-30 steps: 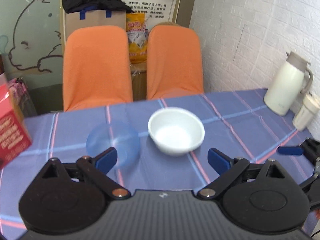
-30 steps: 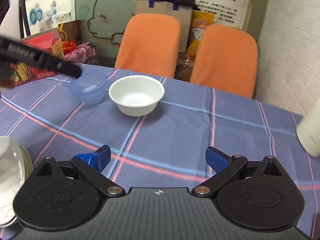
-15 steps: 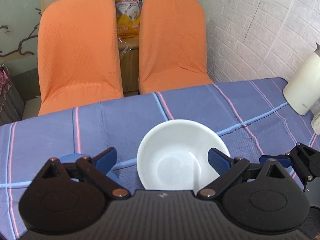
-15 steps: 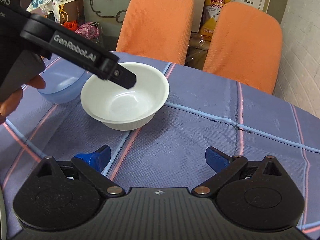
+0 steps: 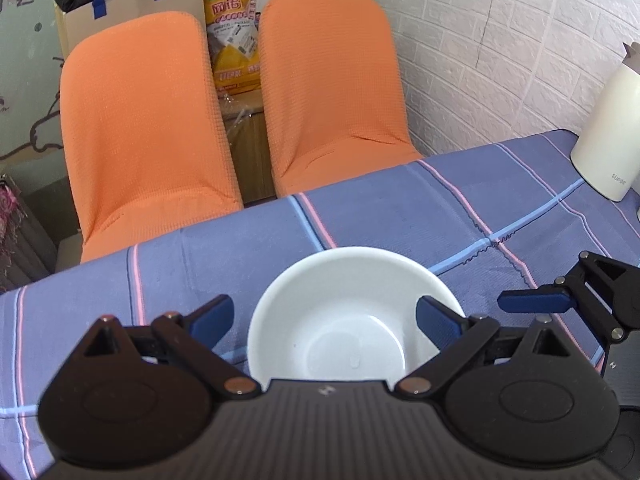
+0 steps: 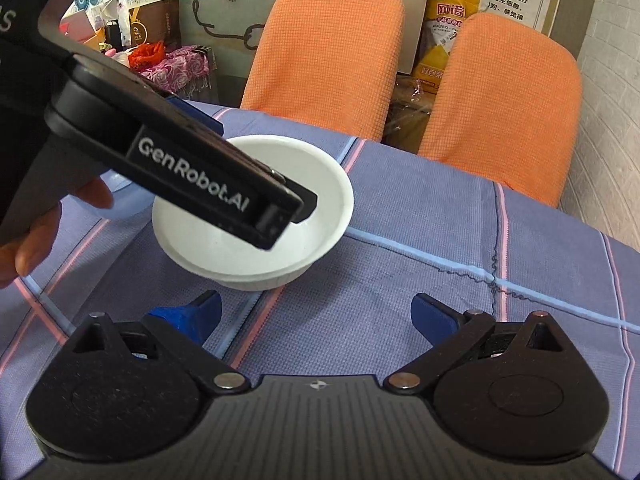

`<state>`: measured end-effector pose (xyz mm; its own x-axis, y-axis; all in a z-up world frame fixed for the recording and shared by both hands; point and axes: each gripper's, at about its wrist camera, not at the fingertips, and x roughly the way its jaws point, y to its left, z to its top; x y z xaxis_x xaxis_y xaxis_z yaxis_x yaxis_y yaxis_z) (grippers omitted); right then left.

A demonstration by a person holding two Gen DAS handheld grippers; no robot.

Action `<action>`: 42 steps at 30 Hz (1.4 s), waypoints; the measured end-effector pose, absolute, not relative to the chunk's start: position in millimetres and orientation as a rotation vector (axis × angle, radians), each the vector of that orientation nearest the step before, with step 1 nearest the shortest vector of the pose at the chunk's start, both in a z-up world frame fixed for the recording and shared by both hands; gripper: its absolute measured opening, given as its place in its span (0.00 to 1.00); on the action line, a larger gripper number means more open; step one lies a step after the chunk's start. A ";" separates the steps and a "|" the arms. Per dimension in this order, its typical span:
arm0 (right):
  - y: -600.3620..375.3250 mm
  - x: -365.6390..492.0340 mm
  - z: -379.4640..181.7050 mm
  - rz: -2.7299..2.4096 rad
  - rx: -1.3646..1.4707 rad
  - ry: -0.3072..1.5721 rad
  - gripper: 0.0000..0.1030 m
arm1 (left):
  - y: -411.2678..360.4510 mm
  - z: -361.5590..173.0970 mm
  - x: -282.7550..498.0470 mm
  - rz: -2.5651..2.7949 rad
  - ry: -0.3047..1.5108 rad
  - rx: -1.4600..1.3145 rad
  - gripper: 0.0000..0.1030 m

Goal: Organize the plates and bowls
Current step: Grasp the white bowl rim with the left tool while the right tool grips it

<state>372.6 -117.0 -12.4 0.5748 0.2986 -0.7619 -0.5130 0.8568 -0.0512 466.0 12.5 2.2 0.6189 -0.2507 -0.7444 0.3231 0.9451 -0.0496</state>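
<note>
Your left gripper [image 5: 324, 318] is spread wide around the white bowl [image 5: 352, 320], which sits low and centre in the left wrist frame on the blue plaid tablecloth [image 5: 400, 216]; its right pad overlaps the rim, though you cannot tell whether it touches. Your right gripper [image 6: 316, 314] is also spread, holding nothing, low in its own frame with the bowl just above it at centre left. A translucent blue bowl [image 6: 124, 196] peeks out at left behind your hand [image 6: 44, 232].

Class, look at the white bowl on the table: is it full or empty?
Empty: the white bowl shows its bare, clean bottom between the open left tongs.
</note>
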 end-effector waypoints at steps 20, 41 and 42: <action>-101.0 387.0 -26.7 0.548 -0.310 0.773 0.83 | 5.5 -16.3 472.7 -0.366 0.875 0.093 0.94; -105.6 366.0 1.6 0.540 -0.309 0.609 0.78 | 6.1 -1.8 450.5 -0.405 0.847 0.079 0.67; -106.7 362.3 4.8 0.538 -0.313 0.606 0.78 | 5.1 1.5 446.1 -0.408 0.843 0.077 0.67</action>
